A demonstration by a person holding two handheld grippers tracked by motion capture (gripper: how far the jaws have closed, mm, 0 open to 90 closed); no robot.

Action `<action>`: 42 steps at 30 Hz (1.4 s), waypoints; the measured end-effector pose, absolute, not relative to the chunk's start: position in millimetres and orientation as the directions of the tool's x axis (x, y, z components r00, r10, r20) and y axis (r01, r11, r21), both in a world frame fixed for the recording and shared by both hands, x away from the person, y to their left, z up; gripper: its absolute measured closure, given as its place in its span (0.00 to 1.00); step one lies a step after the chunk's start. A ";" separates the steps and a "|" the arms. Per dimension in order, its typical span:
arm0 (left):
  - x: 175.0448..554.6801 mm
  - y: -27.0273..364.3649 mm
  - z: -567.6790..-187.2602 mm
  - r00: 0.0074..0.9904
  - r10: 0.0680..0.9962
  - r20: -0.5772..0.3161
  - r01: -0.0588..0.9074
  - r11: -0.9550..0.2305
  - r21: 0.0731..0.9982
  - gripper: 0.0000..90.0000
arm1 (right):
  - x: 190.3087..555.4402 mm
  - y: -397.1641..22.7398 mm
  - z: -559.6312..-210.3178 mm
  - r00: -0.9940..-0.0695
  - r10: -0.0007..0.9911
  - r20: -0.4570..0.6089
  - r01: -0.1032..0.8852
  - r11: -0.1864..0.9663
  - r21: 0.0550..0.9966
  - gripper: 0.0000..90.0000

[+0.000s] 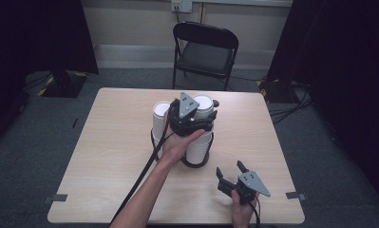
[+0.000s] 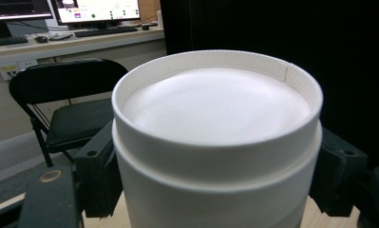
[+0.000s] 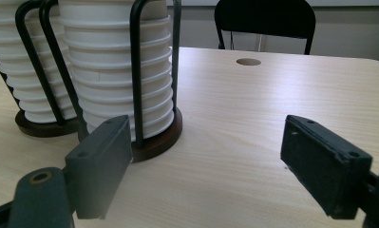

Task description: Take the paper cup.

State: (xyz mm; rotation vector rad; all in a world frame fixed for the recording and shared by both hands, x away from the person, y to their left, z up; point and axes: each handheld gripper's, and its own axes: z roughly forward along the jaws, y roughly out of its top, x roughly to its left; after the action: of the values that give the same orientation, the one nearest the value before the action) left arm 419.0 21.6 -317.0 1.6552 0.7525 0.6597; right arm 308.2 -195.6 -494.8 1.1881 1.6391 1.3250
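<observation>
top cup [image 2: 215,114] | left claw [image 1: 193,115] clamped | right claw [image 1: 232,173] spread, idle

cup stacks [image 1: 196,137]: 2 | chair [image 1: 203,52]: 1 | table [image 1: 111,142]: 1 | tools [image 1: 232,173]: 2

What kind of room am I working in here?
Probably a lab or office test space: a desk with monitors and a keyboard behind, dark curtains at the sides, and a folding chair past the table.
</observation>
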 end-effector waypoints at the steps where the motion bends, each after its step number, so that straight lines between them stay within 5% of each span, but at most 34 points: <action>1: 418.7 21.7 -316.2 0.638 0.769 0.030 0.132 -0.148 0.980 0.23 | 308.1 -195.5 -494.9 -0.329 0.944 0.023 0.220 0.053 0.974 0.19; 42: 407.3 33.9 -289.3 0.659 0.752 -0.004 0.060 -0.047 0.997 0.23 | 307.9 -195.9 -494.8 -0.332 0.943 0.024 0.219 0.052 0.974 0.19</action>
State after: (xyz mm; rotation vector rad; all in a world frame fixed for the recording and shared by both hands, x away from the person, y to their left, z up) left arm 407.3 33.9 -289.3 1.5354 0.6989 0.6421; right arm 307.9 -195.9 -494.8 1.1854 1.6413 1.3295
